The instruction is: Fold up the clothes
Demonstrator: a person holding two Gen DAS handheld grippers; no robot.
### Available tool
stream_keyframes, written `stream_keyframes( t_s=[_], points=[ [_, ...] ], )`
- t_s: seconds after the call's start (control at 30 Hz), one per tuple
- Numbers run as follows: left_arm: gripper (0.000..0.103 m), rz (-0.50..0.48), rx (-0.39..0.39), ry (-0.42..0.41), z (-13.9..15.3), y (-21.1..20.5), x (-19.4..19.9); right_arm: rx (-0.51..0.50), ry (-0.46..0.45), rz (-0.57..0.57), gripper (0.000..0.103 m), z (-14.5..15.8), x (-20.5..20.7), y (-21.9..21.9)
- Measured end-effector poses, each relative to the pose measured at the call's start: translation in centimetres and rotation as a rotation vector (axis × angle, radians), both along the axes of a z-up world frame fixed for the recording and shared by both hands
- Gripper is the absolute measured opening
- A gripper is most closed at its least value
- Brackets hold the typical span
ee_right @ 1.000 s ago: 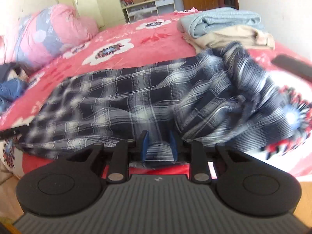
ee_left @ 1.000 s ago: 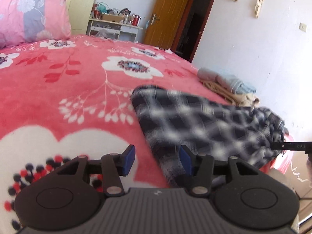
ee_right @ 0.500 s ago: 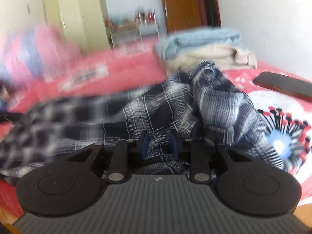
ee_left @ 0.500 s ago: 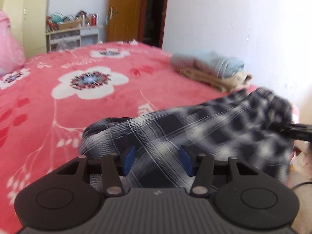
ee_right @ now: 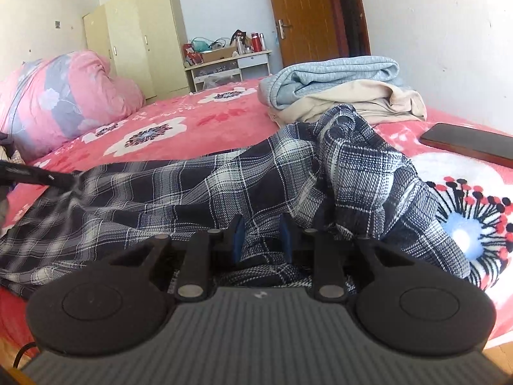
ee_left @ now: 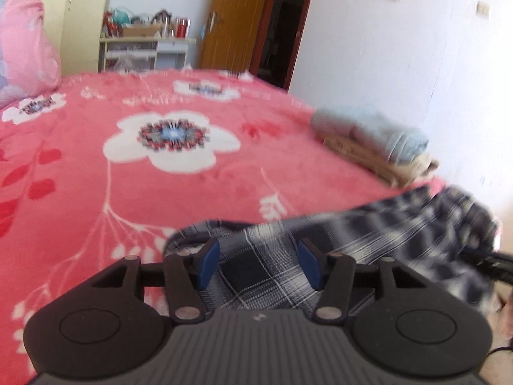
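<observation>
A dark blue and white plaid shirt (ee_right: 198, 189) lies spread along the near edge of the red floral bed. My right gripper (ee_right: 261, 240) is shut on a fold of its hem, with cloth bunched between the blue pads. In the left wrist view the shirt (ee_left: 368, 240) shows blurred. My left gripper (ee_left: 258, 264) is open, its blue pads apart with the shirt's left end lying between and under them. The left gripper's tip also shows at the left edge of the right wrist view (ee_right: 35, 175).
A folded pile of a light blue garment on a beige one (ee_right: 340, 89) sits at the bed's right side by the wall. A dark phone (ee_right: 468, 144) lies on the bed at the right. A pink pillow (ee_right: 61, 102) is at the head. The door (ee_right: 307, 16) and shelf stand behind.
My left gripper has swung right and moved in over the shirt's left end, staying open. My right gripper keeps its hold and has drawn the shirt a little nearer.
</observation>
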State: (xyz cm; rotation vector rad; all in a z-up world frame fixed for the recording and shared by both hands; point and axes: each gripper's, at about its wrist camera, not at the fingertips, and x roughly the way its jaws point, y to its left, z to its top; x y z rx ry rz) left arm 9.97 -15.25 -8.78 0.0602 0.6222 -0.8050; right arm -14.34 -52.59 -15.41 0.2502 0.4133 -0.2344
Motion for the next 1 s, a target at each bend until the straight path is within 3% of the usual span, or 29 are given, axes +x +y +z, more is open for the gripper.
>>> stream_keyframes(
  t_s=[0.2, 0.37, 0.43, 0.5, 0.63, 0.73, 0.8, 0.93, 1.0],
  points=[
    [0.068, -0.039, -0.019, -0.044, 1.4, 1.9, 1.5, 0.006, 0.016, -0.021, 0.025, 0.3, 0.2, 0.4],
    [0.067, -0.15, 0.066, 0.042, -0.9, -0.2, 6.0, 0.003, 0.021, -0.039, 0.026, 0.3, 0.3, 0.8],
    [0.059, -0.213, 0.085, 0.079, -1.6, -0.5, 7.0, 0.002, 0.024, -0.044, 0.027, 0.3, 0.4, 0.8],
    [0.046, -0.293, 0.086, 0.092, -1.8, -0.3, 7.3, -0.001, 0.025, -0.044, 0.027, 0.3, 0.4, 0.9],
    [0.033, -0.446, 0.121, 0.038, -1.5, 0.5, 6.9, -0.007, 0.026, -0.041, 0.027, 0.3, 0.4, 0.8],
    [0.027, -0.542, 0.139, 0.039, -1.5, 0.6, 7.0, -0.007, 0.029, -0.042, 0.027, 0.3, 0.5, 0.8],
    [0.018, -0.603, 0.142, 0.05, -1.5, 0.8, 7.3, -0.008, 0.03, -0.043, 0.027, 0.3, 0.6, 0.8],
    [0.014, -0.669, 0.121, 0.141, -1.4, 1.2, 9.5, -0.014, 0.032, -0.044, 0.027, 0.3, 0.6, 0.8],
    [0.026, -0.643, 0.132, 0.147, -1.4, 1.3, 10.4, -0.023, 0.046, -0.046, 0.027, 0.6, 0.8, 1.0]
  ],
)
